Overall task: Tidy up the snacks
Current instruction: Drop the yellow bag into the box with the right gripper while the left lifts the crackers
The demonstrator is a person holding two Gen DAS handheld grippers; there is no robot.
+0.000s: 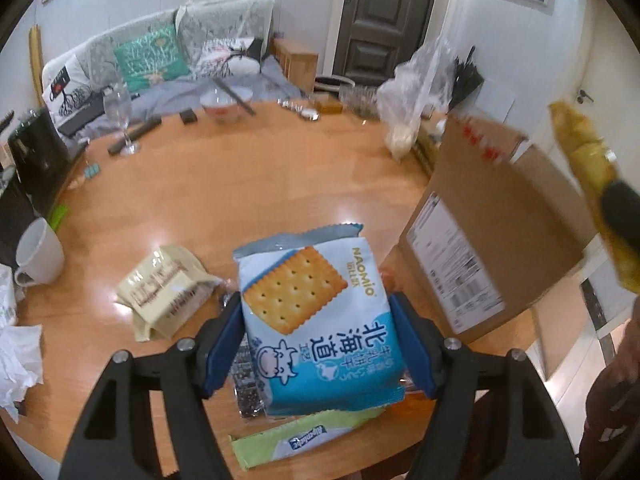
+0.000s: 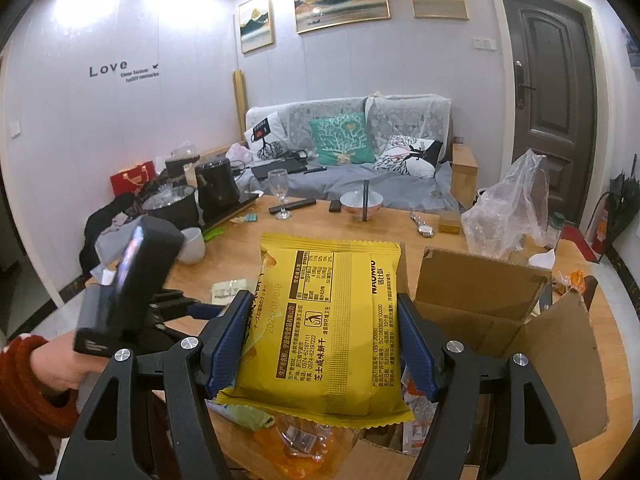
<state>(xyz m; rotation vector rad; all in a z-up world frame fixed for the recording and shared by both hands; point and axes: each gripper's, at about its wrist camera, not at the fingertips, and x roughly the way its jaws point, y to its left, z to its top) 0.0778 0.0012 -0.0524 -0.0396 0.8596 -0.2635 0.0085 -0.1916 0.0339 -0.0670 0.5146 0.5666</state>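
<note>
My left gripper (image 1: 318,312) is shut on a blue cracker packet (image 1: 316,320) and holds it above the wooden table (image 1: 224,200). My right gripper (image 2: 320,312) is shut on a yellow cracker packet (image 2: 328,328), held above the table beside an open cardboard box (image 2: 500,320). The box also shows in the left wrist view (image 1: 492,240) to the right, with the yellow packet (image 1: 588,168) blurred above it. A cream snack packet (image 1: 164,288) and a green packet (image 1: 296,436) lie on the table under my left gripper. The left gripper's body (image 2: 132,276) shows at the left of the right wrist view.
A white mug (image 1: 38,256) and crumpled paper (image 1: 20,364) sit at the table's left edge. A wine glass (image 1: 120,116), a bowl with chopsticks (image 1: 226,104), a clear plastic bag (image 1: 412,96) and a kettle (image 2: 216,188) stand further back. Orange packets (image 2: 296,444) lie below the right gripper.
</note>
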